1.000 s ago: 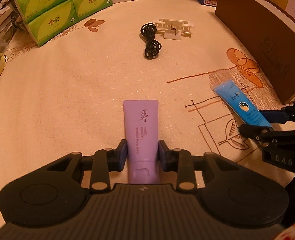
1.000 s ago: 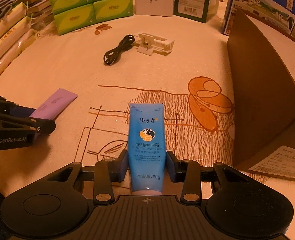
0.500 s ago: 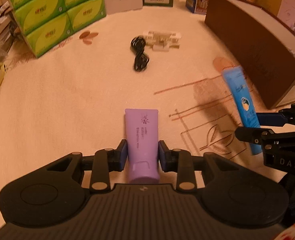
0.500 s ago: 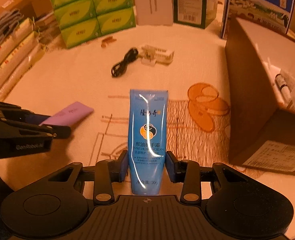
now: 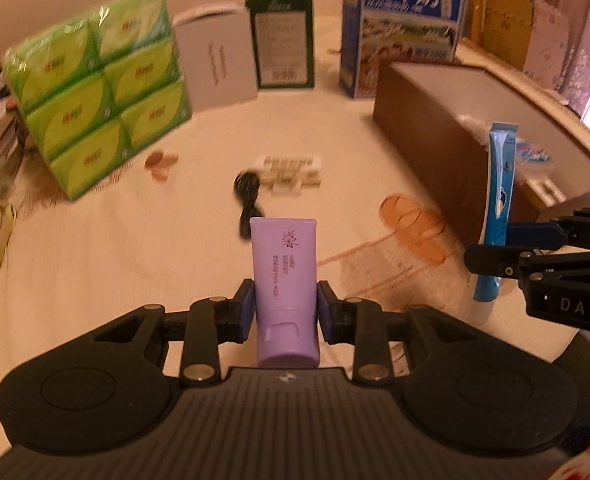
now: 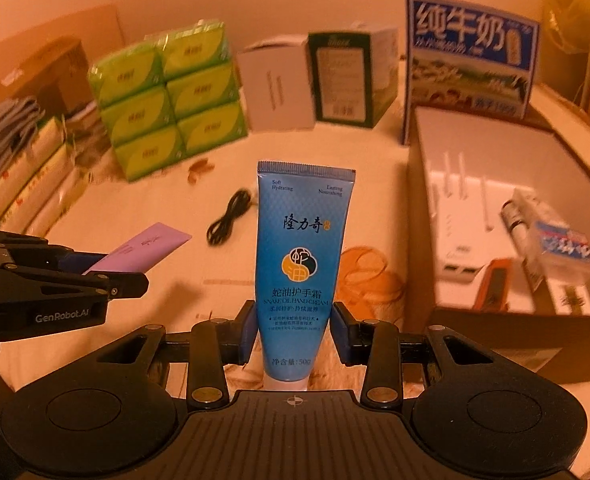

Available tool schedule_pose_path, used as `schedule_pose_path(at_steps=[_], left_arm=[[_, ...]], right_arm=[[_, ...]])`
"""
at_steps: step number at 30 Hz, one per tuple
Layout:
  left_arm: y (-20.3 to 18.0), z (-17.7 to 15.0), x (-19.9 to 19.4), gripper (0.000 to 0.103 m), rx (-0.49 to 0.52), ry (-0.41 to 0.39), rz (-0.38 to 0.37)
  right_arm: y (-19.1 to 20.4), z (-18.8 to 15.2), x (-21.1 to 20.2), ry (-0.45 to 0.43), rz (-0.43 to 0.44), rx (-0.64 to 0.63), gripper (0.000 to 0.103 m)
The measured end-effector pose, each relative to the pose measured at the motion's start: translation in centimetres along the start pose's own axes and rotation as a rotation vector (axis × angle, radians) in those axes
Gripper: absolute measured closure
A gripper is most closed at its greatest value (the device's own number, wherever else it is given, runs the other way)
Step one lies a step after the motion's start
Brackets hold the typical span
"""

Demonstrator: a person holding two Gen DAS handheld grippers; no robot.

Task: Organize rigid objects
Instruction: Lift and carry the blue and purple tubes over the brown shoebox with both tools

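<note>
Both tubes have come up off the tablecloth (image 5: 95,264) since a second ago, when they still lay flat on it between the jaws. The left gripper (image 5: 286,312) pinches the purple cream tube (image 5: 285,276) near its cap end, and the right gripper (image 6: 293,334) pinches the blue hand cream tube (image 6: 301,256) the same way, each tube now standing clear of the cloth with its crimped end pointing away. Taking the open cardboard box (image 6: 427,184) as the landmark, the blue tube is held just to its left, near the front corner, while the purple tube is further left, well apart from it. The black cable (image 6: 229,222) and the white plastic clip (image 5: 291,172) remain on the cloth, left of the box. With both grasps secure and the tubes lifted, the pickup looks done; carrying them over the box wall and setting them down inside, among the items already there, seems to be what remains.
</note>
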State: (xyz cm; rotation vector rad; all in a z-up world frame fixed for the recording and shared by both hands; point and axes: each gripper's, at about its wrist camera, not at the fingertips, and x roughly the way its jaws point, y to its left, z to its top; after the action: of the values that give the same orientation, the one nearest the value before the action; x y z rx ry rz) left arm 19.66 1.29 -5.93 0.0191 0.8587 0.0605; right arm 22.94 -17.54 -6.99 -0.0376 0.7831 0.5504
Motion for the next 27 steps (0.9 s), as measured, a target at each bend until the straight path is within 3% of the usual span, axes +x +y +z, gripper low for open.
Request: schedule_pose_path(at_steps=[14,27], left_arm=[[-4.9,5.6,-2.4,0.076,0.071,-0.138,-0.092],[-12.3,11.5,-1.4,0.076,0.156,-0.212,-0.207]], right_arm=[[-3.8,2.4,-4.8,-0.128,-0.054,0.068,0.067],[-11.3,4.5,-6.9,-0.206,-0.175,0.171,0.067]])
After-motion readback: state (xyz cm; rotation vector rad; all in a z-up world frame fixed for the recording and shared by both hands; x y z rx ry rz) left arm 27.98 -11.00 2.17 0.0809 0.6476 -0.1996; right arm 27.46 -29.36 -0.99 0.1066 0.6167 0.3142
